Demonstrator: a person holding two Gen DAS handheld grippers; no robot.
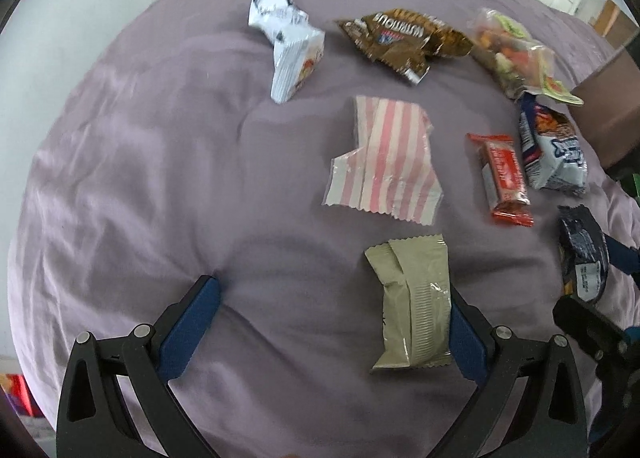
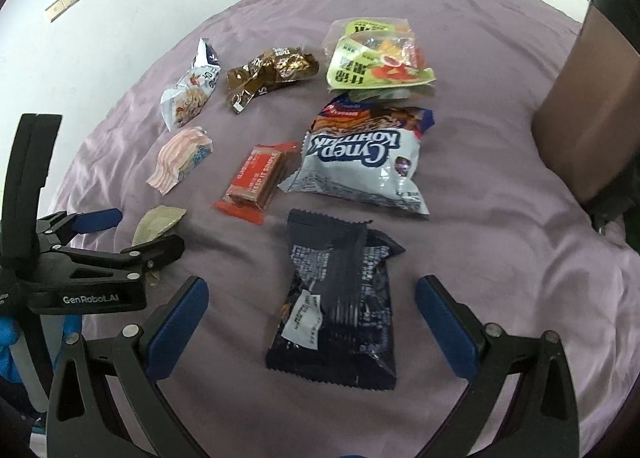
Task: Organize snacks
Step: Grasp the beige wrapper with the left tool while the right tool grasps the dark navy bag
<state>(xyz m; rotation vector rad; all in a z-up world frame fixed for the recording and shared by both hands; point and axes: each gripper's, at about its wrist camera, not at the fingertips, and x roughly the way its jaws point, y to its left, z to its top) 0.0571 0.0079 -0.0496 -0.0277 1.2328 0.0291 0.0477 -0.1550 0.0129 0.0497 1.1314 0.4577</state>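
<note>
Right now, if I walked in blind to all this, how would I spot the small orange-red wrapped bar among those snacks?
Start at the purple bedsheet and find the big white and blue cookie bag near its middle. The orange-red wrapped bar lies just left of that bag, above the dark navy packet. It is the only slim, brick-shaped item with a clear window showing brown biscuit; its neighbours are crumpled pouches.

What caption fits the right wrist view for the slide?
Open right gripper poised around a dark navy snack packet on a purple bedsheet, other snacks spread beyond.
</note>
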